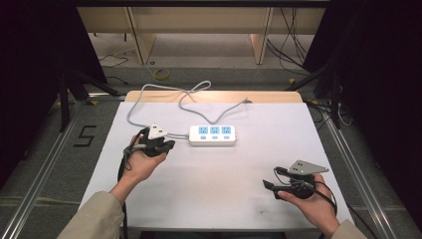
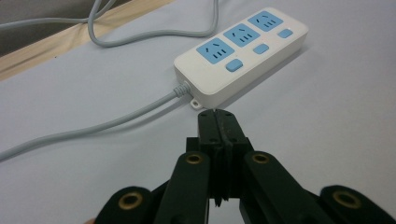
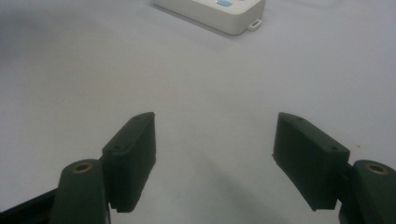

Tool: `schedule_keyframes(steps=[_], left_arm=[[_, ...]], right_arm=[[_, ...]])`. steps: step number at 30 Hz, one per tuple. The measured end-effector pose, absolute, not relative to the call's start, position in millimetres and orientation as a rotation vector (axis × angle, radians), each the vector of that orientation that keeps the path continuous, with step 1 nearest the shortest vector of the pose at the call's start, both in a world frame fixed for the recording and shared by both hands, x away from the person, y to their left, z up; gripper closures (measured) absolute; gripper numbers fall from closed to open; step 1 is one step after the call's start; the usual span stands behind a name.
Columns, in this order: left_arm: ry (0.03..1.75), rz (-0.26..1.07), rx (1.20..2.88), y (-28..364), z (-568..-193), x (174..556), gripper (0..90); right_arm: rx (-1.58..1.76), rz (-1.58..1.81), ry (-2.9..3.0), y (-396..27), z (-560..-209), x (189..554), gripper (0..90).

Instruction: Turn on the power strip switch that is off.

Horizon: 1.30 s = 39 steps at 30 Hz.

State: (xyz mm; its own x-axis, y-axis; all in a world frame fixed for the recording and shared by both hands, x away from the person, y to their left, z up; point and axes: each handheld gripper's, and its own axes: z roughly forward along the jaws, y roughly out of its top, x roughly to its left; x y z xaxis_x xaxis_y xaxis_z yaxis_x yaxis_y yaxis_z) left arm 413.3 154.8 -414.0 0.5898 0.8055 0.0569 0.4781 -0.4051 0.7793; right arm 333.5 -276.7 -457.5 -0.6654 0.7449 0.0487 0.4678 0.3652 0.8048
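The white power strip [image 1: 213,135] with three blue sockets lies flat near the middle of the worktop [image 1: 224,179]. The left hand-held gripper [image 2: 218,122], jaws pressed together on nothing, points at the strip's cord end, just short of it. The right hand-held gripper [image 3: 214,158] sits well apart toward the near right corner, jaws spread wide and empty.

white three-socket power strip [image 1: 213,135] flat, mid-table, cord attached
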Motion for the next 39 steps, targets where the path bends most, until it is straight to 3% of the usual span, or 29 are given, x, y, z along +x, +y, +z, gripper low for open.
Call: schedule_keyframes(steps=[39], left_arm=[[1.001,0.547,2.083,131,-409,438,89.9]], right_arm=[[1.055,1.191,2.314,-278,-458,333,30.5]])
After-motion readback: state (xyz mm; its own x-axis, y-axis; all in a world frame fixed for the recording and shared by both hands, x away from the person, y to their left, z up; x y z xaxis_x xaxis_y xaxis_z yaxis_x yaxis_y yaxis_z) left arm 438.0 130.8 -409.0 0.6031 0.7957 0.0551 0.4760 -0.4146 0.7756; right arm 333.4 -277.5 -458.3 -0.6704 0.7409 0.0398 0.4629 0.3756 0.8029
